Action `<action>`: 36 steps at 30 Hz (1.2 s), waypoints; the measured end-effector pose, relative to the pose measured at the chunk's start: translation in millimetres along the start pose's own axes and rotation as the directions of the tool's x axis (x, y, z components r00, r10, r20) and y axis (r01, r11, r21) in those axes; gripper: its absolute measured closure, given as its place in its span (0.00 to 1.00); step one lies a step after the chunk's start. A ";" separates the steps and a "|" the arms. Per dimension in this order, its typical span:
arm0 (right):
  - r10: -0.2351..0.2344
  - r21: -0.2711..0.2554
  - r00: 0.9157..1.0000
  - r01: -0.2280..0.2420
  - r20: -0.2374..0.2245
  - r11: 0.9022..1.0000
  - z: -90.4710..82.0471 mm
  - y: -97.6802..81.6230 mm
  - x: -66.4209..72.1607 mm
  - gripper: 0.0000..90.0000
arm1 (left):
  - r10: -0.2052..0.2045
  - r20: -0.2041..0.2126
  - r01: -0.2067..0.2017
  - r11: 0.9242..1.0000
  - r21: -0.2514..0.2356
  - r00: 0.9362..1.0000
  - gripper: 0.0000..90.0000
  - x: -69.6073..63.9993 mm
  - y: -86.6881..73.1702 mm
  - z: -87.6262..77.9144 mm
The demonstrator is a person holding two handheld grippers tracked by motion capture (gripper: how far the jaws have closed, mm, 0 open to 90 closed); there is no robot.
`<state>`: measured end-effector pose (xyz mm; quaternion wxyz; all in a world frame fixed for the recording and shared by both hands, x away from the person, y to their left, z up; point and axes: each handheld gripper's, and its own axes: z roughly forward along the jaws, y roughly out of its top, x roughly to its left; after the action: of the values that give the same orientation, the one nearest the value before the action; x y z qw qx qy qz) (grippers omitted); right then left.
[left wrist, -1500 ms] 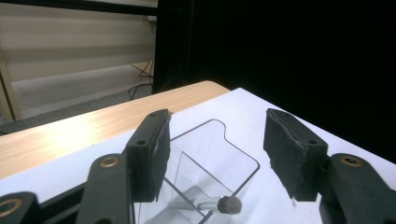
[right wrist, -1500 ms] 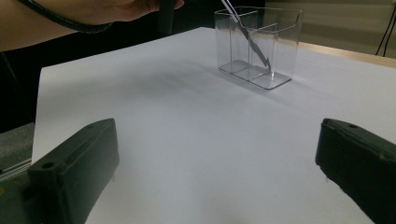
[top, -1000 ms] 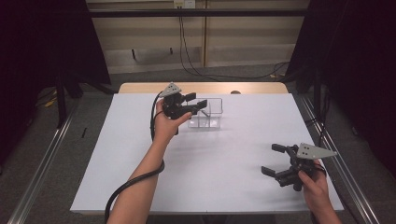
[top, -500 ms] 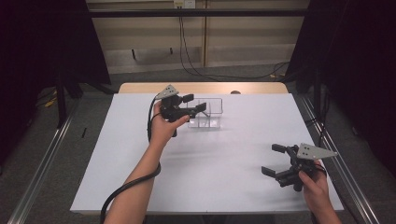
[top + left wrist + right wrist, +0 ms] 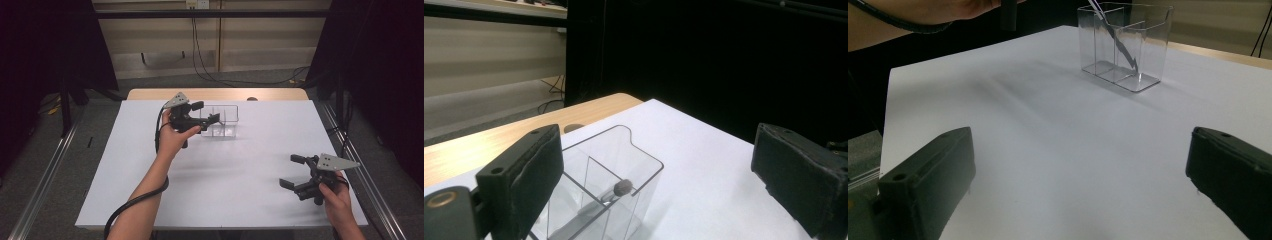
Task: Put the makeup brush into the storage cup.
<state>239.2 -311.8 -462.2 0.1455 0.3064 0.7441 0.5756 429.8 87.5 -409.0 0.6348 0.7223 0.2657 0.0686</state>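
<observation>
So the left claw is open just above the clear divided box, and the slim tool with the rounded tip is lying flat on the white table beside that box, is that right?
Not quite: the slim tool isn't on the table; it stands leaning inside a compartment of the clear divided box, as the left gripper view shows. The left claw is indeed open just above it, its jaws having just been opening with nothing between them.

grey floor (image 5: pixel 240 80), black curtains (image 5: pixel 45 45) — beige wall (image 5: pixel 260 35)

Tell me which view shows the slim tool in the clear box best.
The left gripper view: the slim tool shows close up, its rounded tip leaning on a divider of the clear box. The right gripper view shows its dark shaft from farther off. In the high view it is too small to make out.
</observation>
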 end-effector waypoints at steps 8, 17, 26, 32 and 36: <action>0.000 -0.003 1.000 0.000 -0.002 1.000 -0.3 0.2 1.3 0.00 | 0.009 0.019 -0.009 1.000 -0.013 1.000 0.02 -5.7 -1.2 -1.3; -0.007 -0.001 1.000 0.007 -0.002 1.000 -0.3 1.6 4.8 0.00 | 0.017 0.027 -0.016 1.000 -0.022 1.000 0.01 -8.4 -2.0 -7.0; -0.005 0.000 1.000 0.005 0.002 1.000 -0.8 1.5 5.6 0.00 | 0.018 0.034 -0.017 1.000 -0.023 0.999 0.01 -11.4 -4.9 -11.9; -0.007 0.000 1.000 0.007 0.003 1.000 -1.1 1.7 6.3 0.00 | 0.017 0.034 -0.016 1.000 -0.026 0.999 0.01 -12.9 -9.5 -15.5; -0.008 0.000 1.000 0.008 0.005 1.000 -1.3 1.7 6.1 0.00 | 0.024 0.033 -0.023 0.999 -0.027 0.999 0.01 -12.8 -11.3 -18.0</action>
<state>234.3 -308.7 -459.3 0.1496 0.3048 0.7450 0.5741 407.7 97.9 -413.4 0.6479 0.7178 0.2457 0.0676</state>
